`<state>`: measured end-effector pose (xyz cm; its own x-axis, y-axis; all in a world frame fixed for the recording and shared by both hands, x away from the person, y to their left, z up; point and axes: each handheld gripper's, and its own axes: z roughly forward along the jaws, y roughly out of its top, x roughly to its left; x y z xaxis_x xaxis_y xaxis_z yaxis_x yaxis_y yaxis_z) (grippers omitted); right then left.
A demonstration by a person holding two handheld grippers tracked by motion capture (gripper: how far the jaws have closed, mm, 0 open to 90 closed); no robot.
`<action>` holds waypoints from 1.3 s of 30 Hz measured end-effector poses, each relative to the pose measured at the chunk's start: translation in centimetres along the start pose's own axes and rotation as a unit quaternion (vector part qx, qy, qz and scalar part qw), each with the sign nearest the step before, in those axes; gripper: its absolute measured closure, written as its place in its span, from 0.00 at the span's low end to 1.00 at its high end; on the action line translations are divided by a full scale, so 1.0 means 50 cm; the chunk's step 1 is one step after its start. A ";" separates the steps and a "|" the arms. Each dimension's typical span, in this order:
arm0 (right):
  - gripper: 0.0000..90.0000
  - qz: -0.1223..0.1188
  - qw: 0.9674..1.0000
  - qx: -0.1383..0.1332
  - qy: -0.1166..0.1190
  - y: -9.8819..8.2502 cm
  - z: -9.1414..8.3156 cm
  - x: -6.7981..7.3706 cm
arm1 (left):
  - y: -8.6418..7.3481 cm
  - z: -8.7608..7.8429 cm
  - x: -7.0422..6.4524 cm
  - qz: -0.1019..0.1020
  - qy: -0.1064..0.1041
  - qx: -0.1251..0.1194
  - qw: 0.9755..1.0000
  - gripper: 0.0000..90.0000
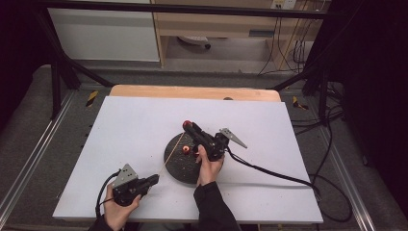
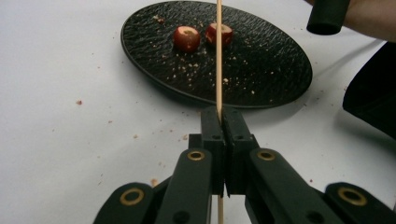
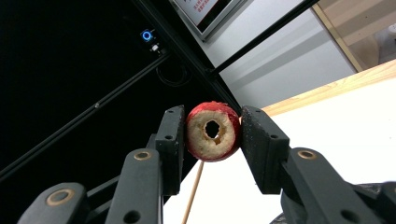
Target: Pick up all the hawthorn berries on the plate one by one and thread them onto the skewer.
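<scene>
My right gripper [image 1: 187,125] is raised over the far edge of the black round plate [image 1: 179,167], tilted upward. It is shut on a red cored fruit piece [image 3: 204,142] whose centre hole faces the camera of the right gripper view. My left gripper [image 1: 155,180] rests near the table's front, shut on the lower end of a thin wooden skewer [image 1: 169,157]. The skewer [image 2: 218,56] slants up across the plate [image 2: 261,65] towards the held fruit, and its tip [image 3: 193,193] shows just below that fruit. Two more red fruit pieces [image 2: 187,38] lie on the plate.
Crumbs are scattered on the plate and on the white tabletop [image 1: 134,125]. The right forearm's dark sleeve [image 1: 214,207] lies beside the plate's near right edge. A black cable [image 1: 269,171] trails right across the table. A wooden strip [image 1: 192,91] runs along the far edge.
</scene>
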<state>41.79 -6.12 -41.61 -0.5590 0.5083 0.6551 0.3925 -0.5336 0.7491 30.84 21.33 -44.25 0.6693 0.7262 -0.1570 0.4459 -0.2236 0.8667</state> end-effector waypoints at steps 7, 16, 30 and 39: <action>0.68 0.000 1.000 0.001 0.003 -0.006 -0.002 0.001 | 0.009 0.008 -0.012 -0.019 0.000 -0.006 1.000 0.98; 0.68 -0.003 1.000 0.016 0.003 -0.014 -0.006 0.003 | 0.031 0.016 -0.016 -0.024 0.004 -0.010 1.000 0.98; 0.68 -0.007 0.999 0.031 0.009 -0.020 -0.015 0.010 | 0.089 0.043 -0.017 -0.029 0.001 -0.013 0.999 0.98; 0.68 -0.015 0.999 0.047 0.013 -0.027 -0.022 0.014 | 0.120 0.069 -0.018 -0.031 -0.001 -0.020 0.999 0.98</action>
<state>40.07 -5.78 -42.24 -0.5902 0.5048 0.6299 0.4418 -0.4511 0.7754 34.97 17.11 -40.55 0.6421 0.7365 -0.2128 0.4627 -0.1510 0.8736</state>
